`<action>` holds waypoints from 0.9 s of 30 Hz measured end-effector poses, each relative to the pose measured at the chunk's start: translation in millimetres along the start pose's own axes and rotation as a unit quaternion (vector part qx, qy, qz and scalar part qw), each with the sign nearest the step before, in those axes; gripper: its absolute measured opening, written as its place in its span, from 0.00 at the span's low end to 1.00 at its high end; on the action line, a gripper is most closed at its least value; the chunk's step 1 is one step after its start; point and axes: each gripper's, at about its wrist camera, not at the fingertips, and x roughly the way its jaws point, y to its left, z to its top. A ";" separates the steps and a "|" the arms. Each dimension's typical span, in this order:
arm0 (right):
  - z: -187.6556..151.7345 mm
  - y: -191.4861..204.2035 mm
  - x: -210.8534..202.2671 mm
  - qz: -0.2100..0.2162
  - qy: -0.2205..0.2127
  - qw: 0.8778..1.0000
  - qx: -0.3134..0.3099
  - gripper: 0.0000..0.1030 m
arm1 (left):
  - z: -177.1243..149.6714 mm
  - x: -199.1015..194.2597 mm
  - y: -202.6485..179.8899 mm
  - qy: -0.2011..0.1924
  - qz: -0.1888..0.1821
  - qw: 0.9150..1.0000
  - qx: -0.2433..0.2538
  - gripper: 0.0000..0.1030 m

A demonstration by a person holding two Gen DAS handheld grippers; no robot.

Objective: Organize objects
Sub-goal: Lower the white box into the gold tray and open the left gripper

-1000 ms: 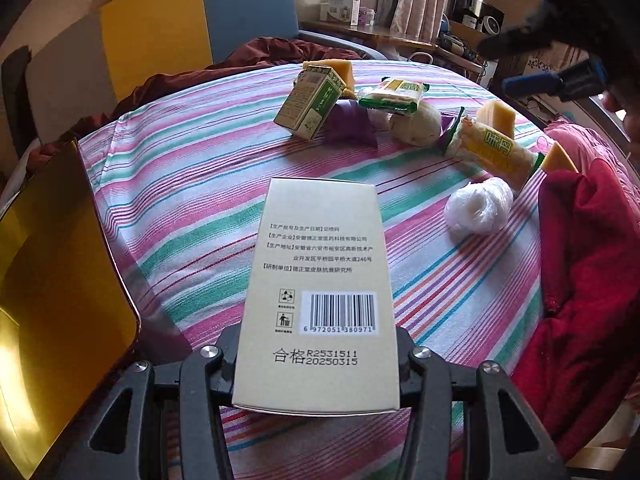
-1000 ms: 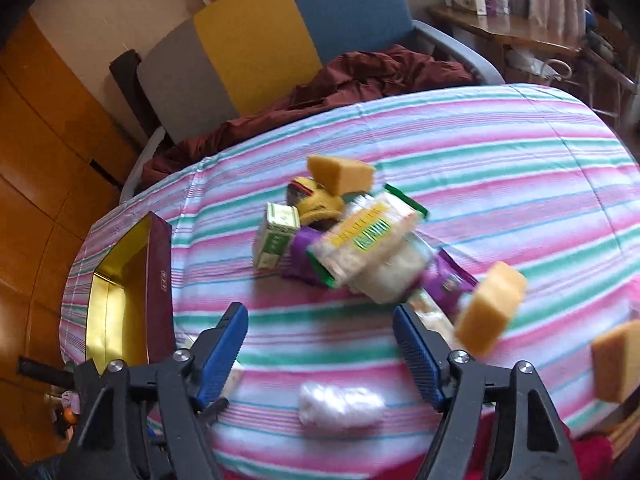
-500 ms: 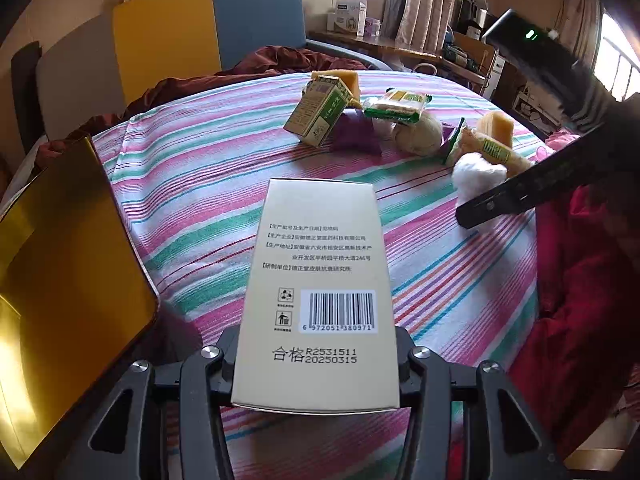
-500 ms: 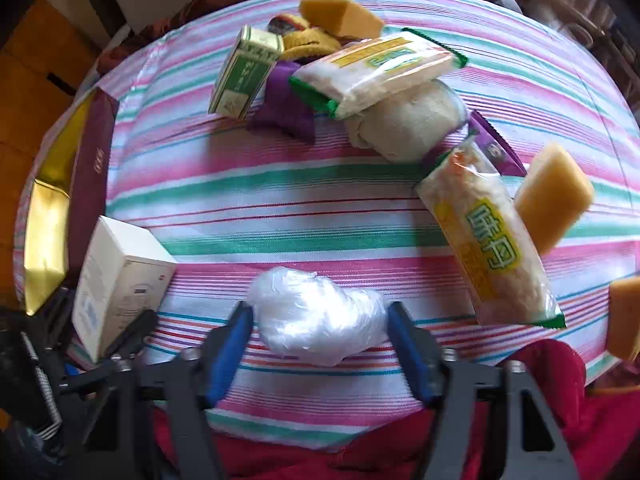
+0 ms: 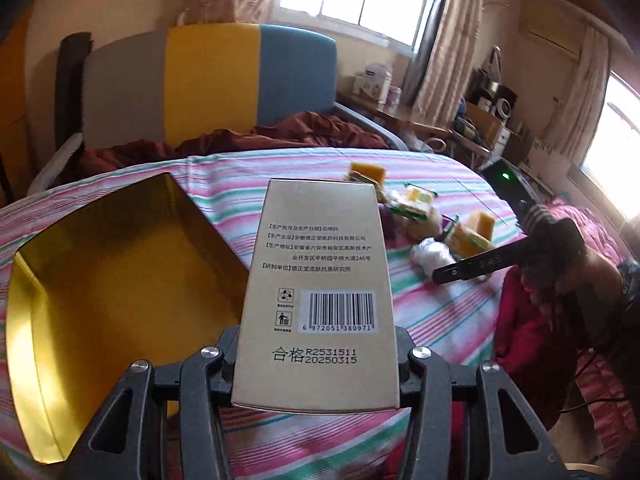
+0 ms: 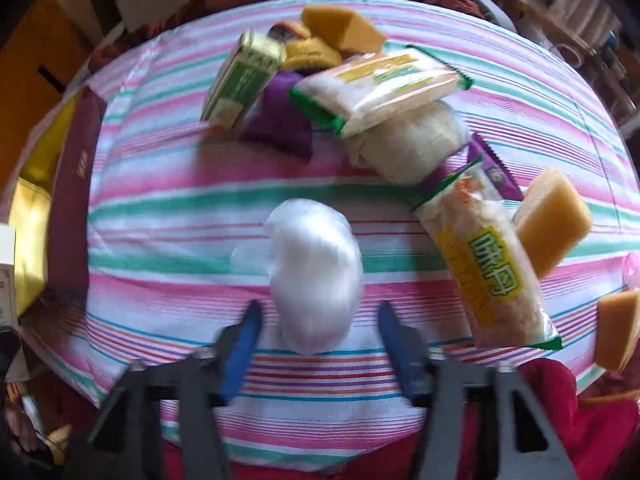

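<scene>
- The left tool (image 5: 316,360) pinched a tall cream-coloured carton (image 5: 320,280) by its two long sides, the barcode face turned to the camera, lifted clear of the striped tabletop (image 5: 440,320).
- Just left of that carton lay an open box with a gold lining (image 5: 120,280), its near corner past the tabletop's edge.
- The right tool (image 6: 318,344) pointed steeply down with its blue pads (image 6: 240,344) spread; its jaws had just been opening, and a white crinkled plastic bundle (image 6: 316,276) sat between them, neither pad pressing on it.
- That bundle rested on the tabletop near the front edge, apart from the main pile.
- Behind it lay a green-and-white carton (image 6: 240,80), a purple pouch (image 6: 280,120), two clear snack packets with yellow and green print (image 6: 380,84) (image 6: 488,268) and yellow sponge-like blocks (image 6: 552,220).
- The picture from the right tool was blurred.
</scene>
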 end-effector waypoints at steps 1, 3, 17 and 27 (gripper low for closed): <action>1.5 -2.5 -2.5 -0.001 -0.006 1.000 0.005 0.72 | 0.8 -2.6 4.8 -0.002 0.004 1.000 -0.007 0.49; 2.7 -3.1 -0.4 -0.007 -0.006 1.000 0.010 0.72 | 2.3 -8.4 15.7 -0.006 0.015 1.000 -0.019 0.49; 14.0 16.6 26.4 -0.054 -0.039 0.997 -0.041 0.31 | 9.7 -13.5 168.8 0.035 0.141 0.974 -0.175 0.49; 14.1 9.4 18.9 -0.038 -0.051 0.997 -0.047 0.31 | 21.7 26.9 251.1 0.073 0.231 0.948 -0.206 0.49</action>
